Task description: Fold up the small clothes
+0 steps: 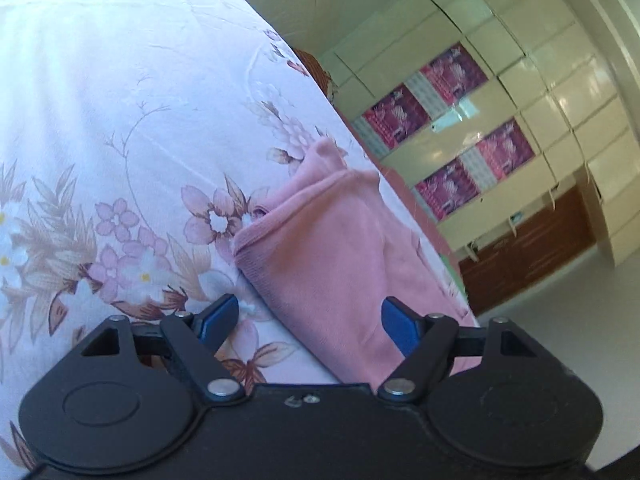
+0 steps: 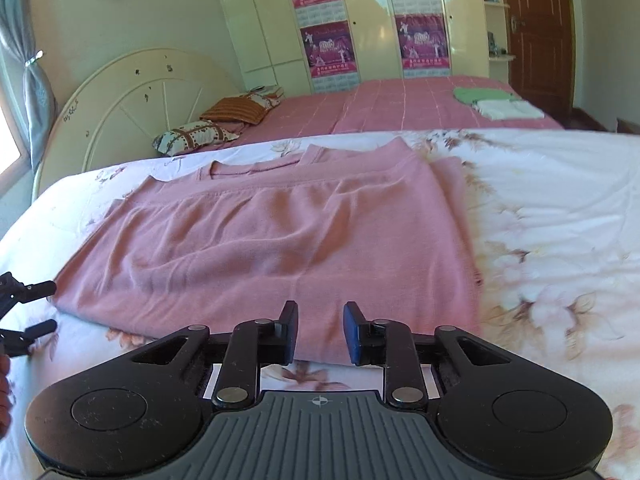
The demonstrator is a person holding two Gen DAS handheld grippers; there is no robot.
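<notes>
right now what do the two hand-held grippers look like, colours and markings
Both are matte black. The left hand-held gripper has blue finger pads, silver pivot pins and smooth round discs on its body. The right hand-held gripper looks the same, with a grey ribbed plate bearing a small crosshair mark. No cables or sleeves show.

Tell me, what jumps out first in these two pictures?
A pink shirt, partly folded, lies spread on a floral bedsheet. The right gripper hovers open at its near hem, and the left gripper is open at its side edge. Behind, purple posters hang on cream wardrobes.
</notes>
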